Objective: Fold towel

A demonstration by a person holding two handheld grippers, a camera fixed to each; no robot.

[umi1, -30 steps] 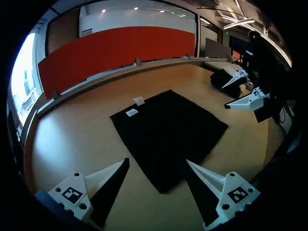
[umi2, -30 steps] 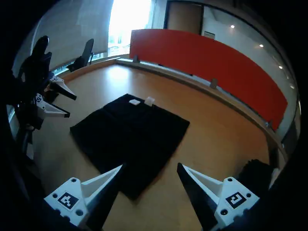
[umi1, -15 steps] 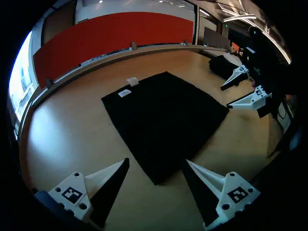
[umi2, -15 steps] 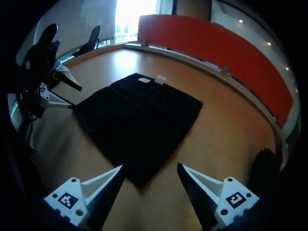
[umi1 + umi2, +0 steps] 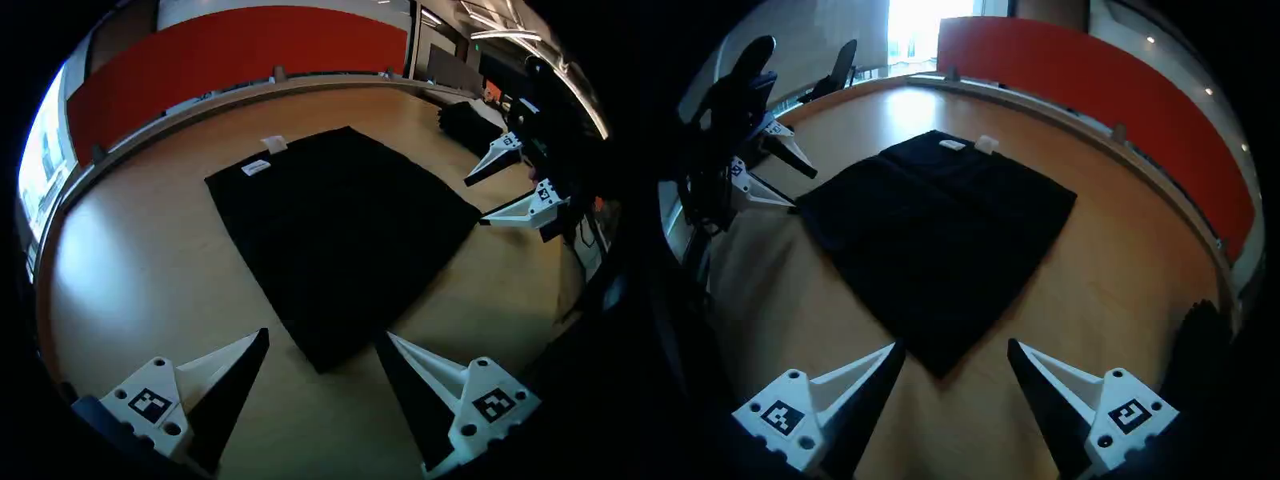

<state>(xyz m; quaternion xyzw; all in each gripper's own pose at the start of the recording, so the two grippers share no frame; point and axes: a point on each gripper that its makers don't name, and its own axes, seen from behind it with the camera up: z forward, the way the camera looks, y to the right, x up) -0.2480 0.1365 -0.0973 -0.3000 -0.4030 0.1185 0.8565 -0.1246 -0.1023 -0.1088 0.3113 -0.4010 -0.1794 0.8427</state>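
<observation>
1. Left gripper view: the black towel (image 5: 344,224) lies flat on the wooden table (image 5: 144,264), with its white tags (image 5: 256,167) at the far edge. My left gripper (image 5: 322,336) has its fingers spread wide and holds nothing. The nearest towel corner sits right between the fingertips. I cannot tell how high I am above the cloth. To do this well I would come down until the lower finger slides under that corner, then close on the very tip so I catch every layer and not the table.

2. In the same view the right gripper (image 5: 474,203) hangs at the towel's neighbouring corner. It is also spread wide, with its tips just beside the edge.

3. Right gripper view: the corner on this side points into the gap between the right gripper's own fingers, which are wide apart and empty. The left gripper is at the far left corner. I judge both pinches should land together and at matching depth. After that, lift low and carry the edge evenly toward the tagged side, or the fold will skew.
</observation>
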